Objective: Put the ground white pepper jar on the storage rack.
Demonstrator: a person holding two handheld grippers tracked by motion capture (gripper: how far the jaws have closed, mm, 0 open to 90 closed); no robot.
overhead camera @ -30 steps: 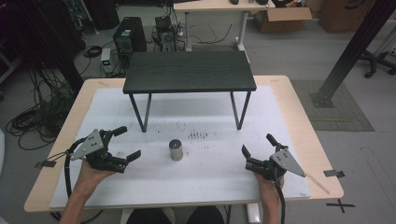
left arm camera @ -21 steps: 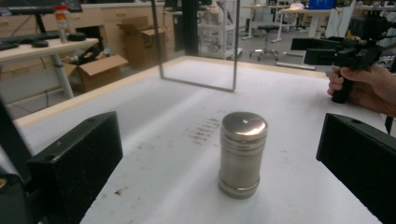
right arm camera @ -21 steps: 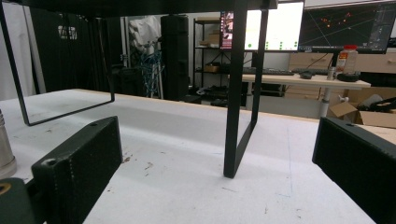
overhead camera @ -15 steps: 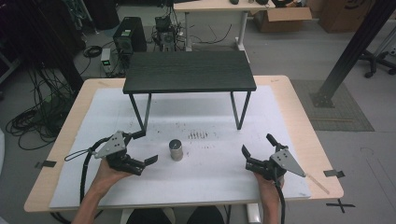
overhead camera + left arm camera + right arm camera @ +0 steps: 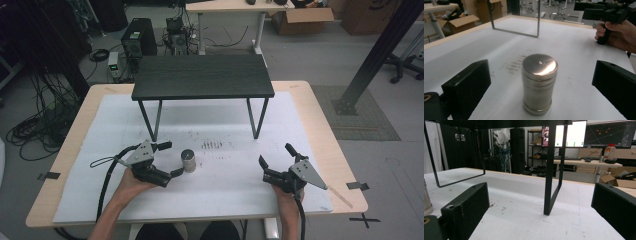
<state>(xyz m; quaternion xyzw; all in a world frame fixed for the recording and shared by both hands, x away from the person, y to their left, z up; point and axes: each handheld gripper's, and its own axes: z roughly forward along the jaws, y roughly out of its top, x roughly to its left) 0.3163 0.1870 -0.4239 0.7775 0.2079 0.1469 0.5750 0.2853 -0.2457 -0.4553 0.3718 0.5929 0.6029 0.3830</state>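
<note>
since the earlier frames, left gripper has advanced from near the table's left edge to the steel canister; right gripper is unmoved. canister stands upright, long axis vertical, in front of the black shelf, just off its left leg. it lies directly ahead between the left jaws, which are wide apart and hold nothing, pads clear of its sides. right jaws likewise gape empty, well apart from it. judged next: close left.

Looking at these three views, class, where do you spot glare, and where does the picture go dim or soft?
Left gripper view: bright glare on the metal canister lid. High view: dim, soft and grainy overall. Right gripper view: glowing monitor, dark shelf underside against it.
</note>
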